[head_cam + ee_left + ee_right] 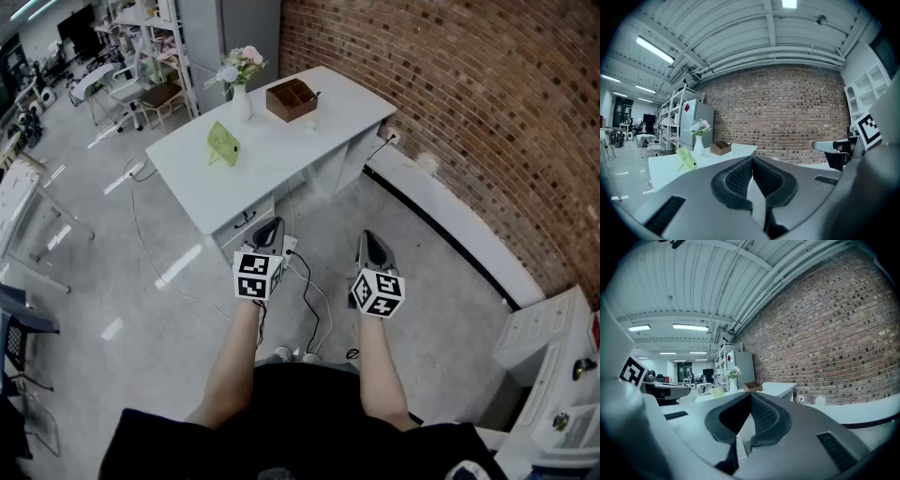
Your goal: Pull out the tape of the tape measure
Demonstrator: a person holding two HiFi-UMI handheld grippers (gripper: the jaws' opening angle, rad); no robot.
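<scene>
Holding left gripper (270, 231) and right gripper (373, 244) pinched shut, empty. Nothing started: tape measure (223, 143) (the green item, I reckon) sits on the table (281, 157), well ahead of both, tape still to pull.

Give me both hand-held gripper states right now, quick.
Left hand-held gripper: closed, jaws together, holding nothing.
Right hand-held gripper: closed, jaws together, holding nothing.
</scene>
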